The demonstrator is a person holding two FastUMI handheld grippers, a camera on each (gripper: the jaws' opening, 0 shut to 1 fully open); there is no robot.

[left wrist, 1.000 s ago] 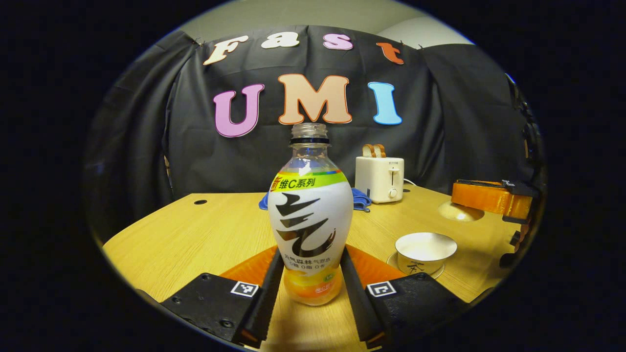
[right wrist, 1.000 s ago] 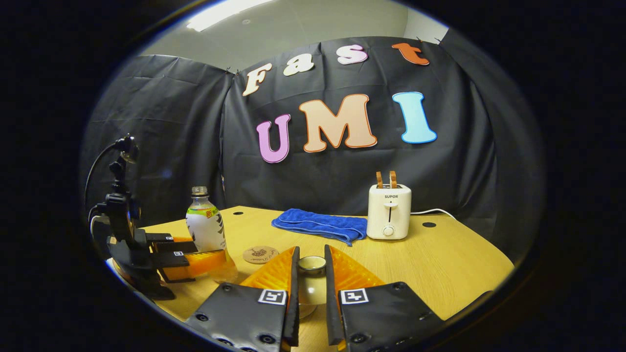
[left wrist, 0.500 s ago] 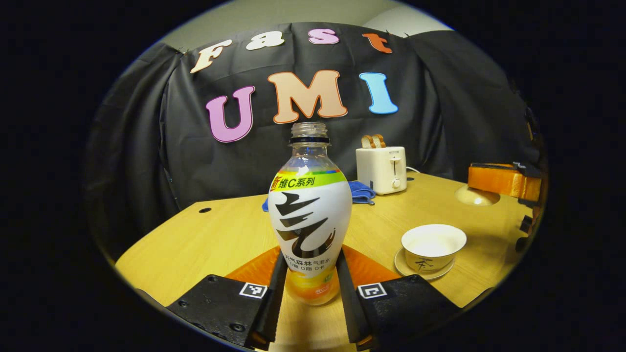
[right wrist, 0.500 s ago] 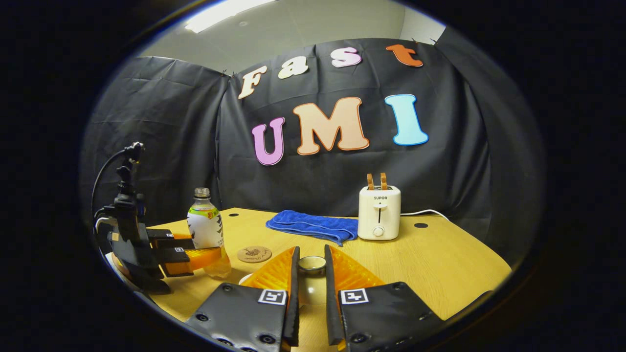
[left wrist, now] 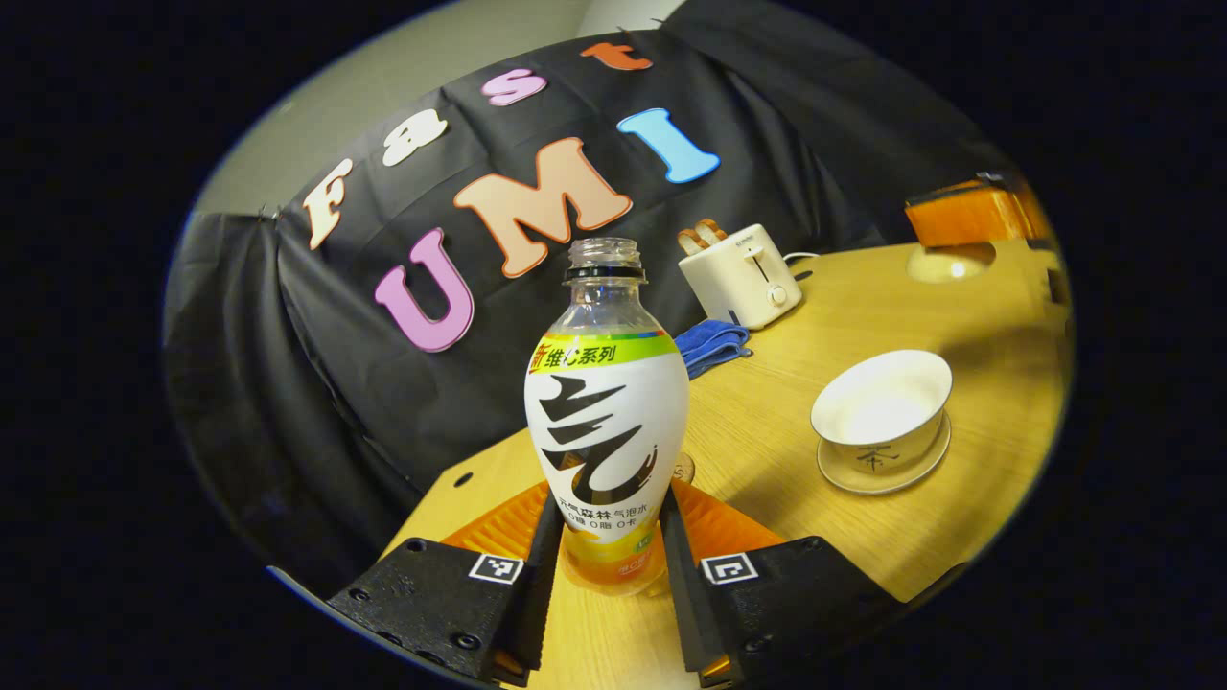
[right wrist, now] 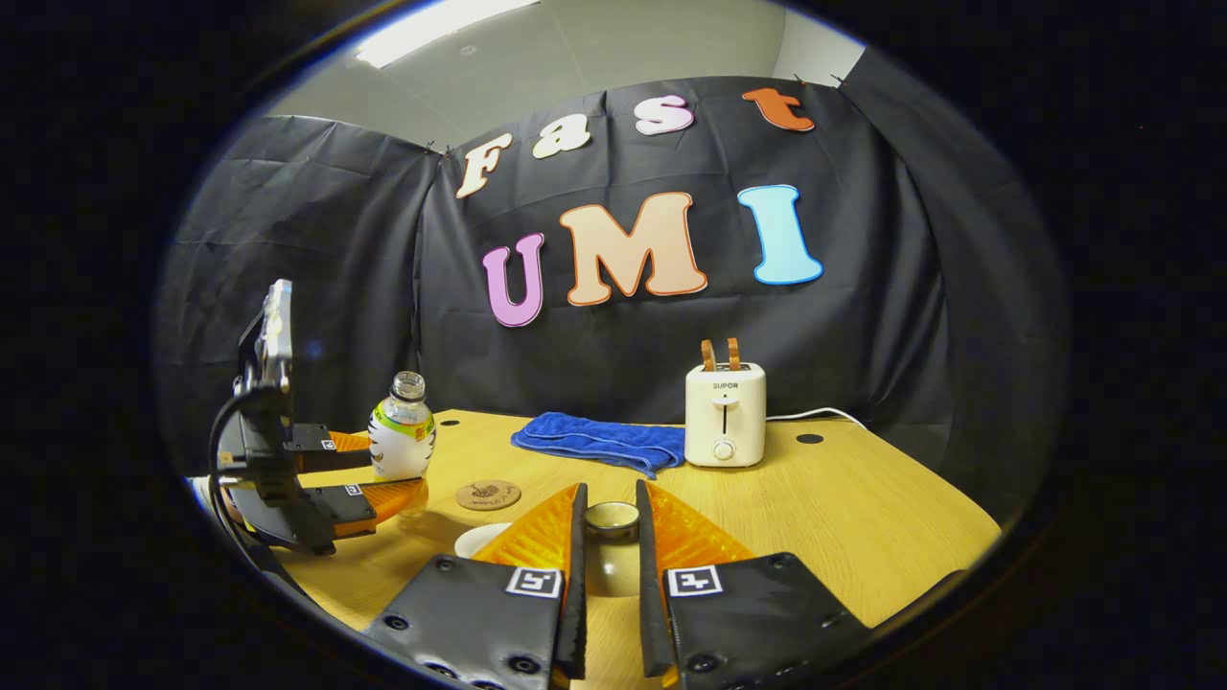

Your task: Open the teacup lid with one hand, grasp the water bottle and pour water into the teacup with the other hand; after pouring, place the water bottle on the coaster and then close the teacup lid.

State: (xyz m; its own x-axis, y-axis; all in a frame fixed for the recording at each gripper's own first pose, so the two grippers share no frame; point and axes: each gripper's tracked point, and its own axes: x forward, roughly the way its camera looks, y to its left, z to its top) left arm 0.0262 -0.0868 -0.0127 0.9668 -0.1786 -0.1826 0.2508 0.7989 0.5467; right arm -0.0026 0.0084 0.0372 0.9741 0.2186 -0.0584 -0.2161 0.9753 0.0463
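An uncapped water bottle (left wrist: 608, 412) with a white and orange label sits between the fingers of my left gripper (left wrist: 609, 517), which is shut on its lower body. The open white teacup (left wrist: 882, 407) stands on its saucer, to the right of the bottle and apart from it. In the right gripper view, the bottle (right wrist: 403, 441) hangs tilted above the table in the left gripper (right wrist: 369, 474). My right gripper (right wrist: 610, 508) is shut on the knob of the teacup lid (right wrist: 611, 551) and holds it off the cup. The round brown coaster (right wrist: 487, 494) lies bare on the table.
A white toaster (right wrist: 726, 414) and a folded blue towel (right wrist: 599, 443) sit at the back of the wooden table (right wrist: 863, 517). The teacup rim (right wrist: 477, 539) shows just left of my right fingers. The right gripper with the lid (left wrist: 968, 216) is at the far right.
My left gripper has lifted the bottle and rolled it toward the teacup, which now looks closer. The right gripper keeps the lid held in about the same place.
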